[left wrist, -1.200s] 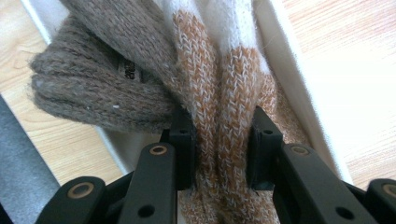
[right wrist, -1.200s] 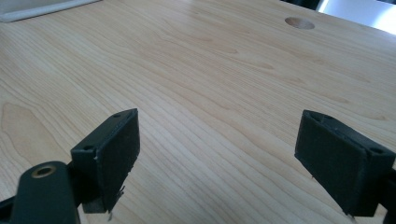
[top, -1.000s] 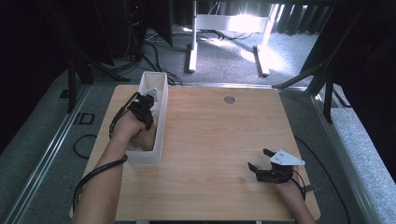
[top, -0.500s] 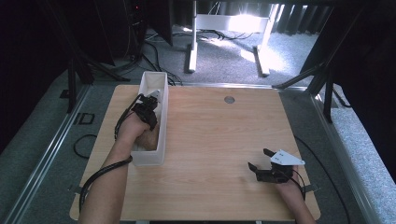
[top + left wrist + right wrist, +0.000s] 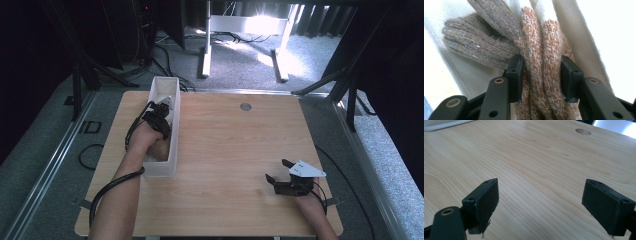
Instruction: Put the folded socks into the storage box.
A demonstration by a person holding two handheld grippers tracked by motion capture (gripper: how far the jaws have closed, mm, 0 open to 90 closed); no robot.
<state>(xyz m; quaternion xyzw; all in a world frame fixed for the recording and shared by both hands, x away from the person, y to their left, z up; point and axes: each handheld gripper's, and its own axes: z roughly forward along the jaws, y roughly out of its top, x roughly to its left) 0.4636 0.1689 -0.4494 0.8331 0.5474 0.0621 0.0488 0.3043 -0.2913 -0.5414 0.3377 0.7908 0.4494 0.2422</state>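
Observation:
My left gripper reaches down into the long white bin at the table's left side. In the left gripper view an orange-and-white knitted piece runs between the jaws of this gripper. Both pads touch it and squeeze it slightly. The jaws have just been opening with the knit still between them. A grey-brown knitted piece lies folded beside it, against white cloth. My right gripper rests near the table's front right, open, with bare wood between the jaws of the gripper.
The wooden table has a round hole near its far edge, also visible as the hole in the right gripper view. Cables trail from both hands. Beyond the table stand dark stands and a white frame on grey carpet.
The left hand has shifted slightly to the right over the bin. The right hand has kept still.

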